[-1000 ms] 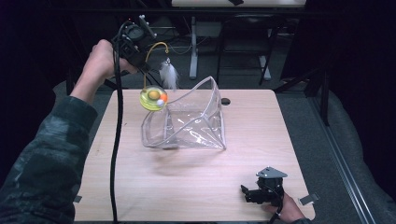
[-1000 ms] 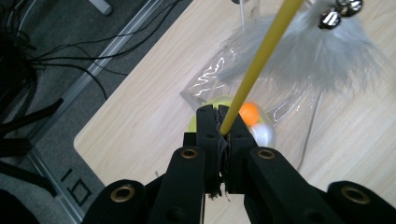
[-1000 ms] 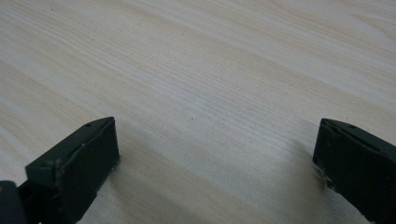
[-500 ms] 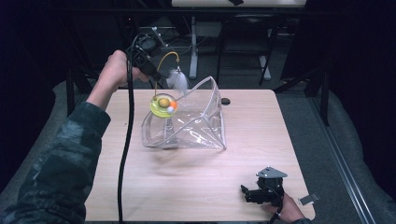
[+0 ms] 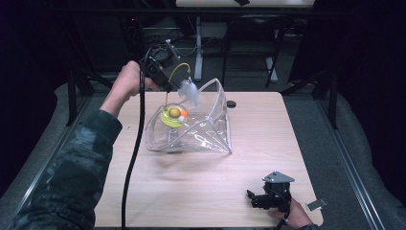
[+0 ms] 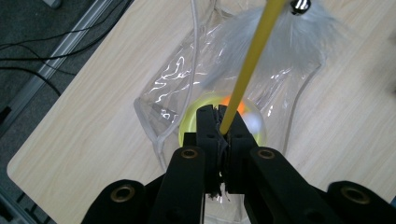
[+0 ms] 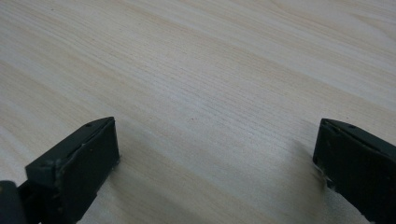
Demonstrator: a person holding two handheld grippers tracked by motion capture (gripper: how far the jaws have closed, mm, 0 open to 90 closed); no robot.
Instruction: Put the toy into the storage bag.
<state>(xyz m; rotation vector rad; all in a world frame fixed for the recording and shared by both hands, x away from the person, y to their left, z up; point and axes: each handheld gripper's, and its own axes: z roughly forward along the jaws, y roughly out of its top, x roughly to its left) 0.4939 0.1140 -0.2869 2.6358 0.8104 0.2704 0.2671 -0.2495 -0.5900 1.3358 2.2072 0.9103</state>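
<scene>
Two grippers: my left gripper [image 6: 219,122] is clamped on the yellow wand [image 6: 252,60], its toy dish [image 5: 173,115] hanging below inside the clear bag [image 5: 201,136]; my right gripper [image 7: 215,158] rests wide open, holding nothing, on the tabletop [image 7: 210,70].

In the high view, overhead light is falling on the table [image 5: 239,191] alone; the surroundings are lying in near darkness. Glare is streaking the clear bag [image 5: 201,136] at center. In the left gripper view, the feather [image 6: 275,46] at upper right is blurring. In the right gripper view, the jaws are casting soft shadows and the upper edge is softening.
</scene>
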